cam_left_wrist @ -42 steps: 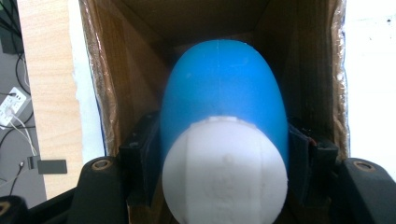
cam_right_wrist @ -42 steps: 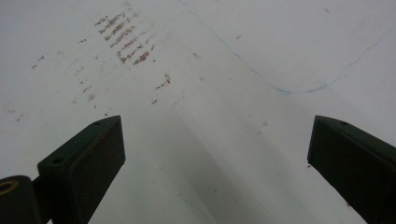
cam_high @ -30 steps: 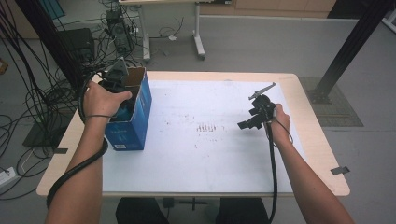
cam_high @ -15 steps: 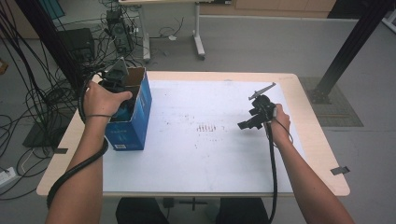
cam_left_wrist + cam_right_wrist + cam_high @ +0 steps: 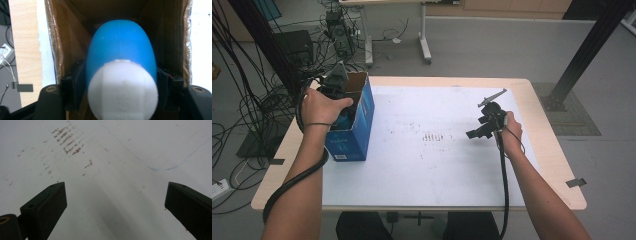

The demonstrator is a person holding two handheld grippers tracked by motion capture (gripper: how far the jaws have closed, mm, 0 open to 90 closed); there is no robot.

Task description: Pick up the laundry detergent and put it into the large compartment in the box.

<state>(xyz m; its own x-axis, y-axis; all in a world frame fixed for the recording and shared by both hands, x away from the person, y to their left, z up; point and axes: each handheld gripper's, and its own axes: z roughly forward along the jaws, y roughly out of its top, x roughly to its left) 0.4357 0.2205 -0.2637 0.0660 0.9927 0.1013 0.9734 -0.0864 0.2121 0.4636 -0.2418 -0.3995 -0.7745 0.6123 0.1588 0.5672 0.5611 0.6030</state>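
Reaching into an open blue carton (image 5: 352, 127) near the left edge of the table (image 5: 552, 165), left gripper (image 5: 122, 82) with jaws closed against the sides of a blue-and-white egg-shaped object (image 5: 121, 75), held inside the brown cardboard interior. Hovering over the white sheet (image 5: 422, 170) toward the right edge, right gripper (image 5: 484, 129) with jaws spread wide, gripping nothing; reddish-brown smudges (image 5: 67, 140) and a thin blue line (image 5: 155, 168) marked on the sheet beneath.

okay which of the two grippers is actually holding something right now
The left gripper, inside the blue box, grips a blue and white object. The right gripper is open over the table.
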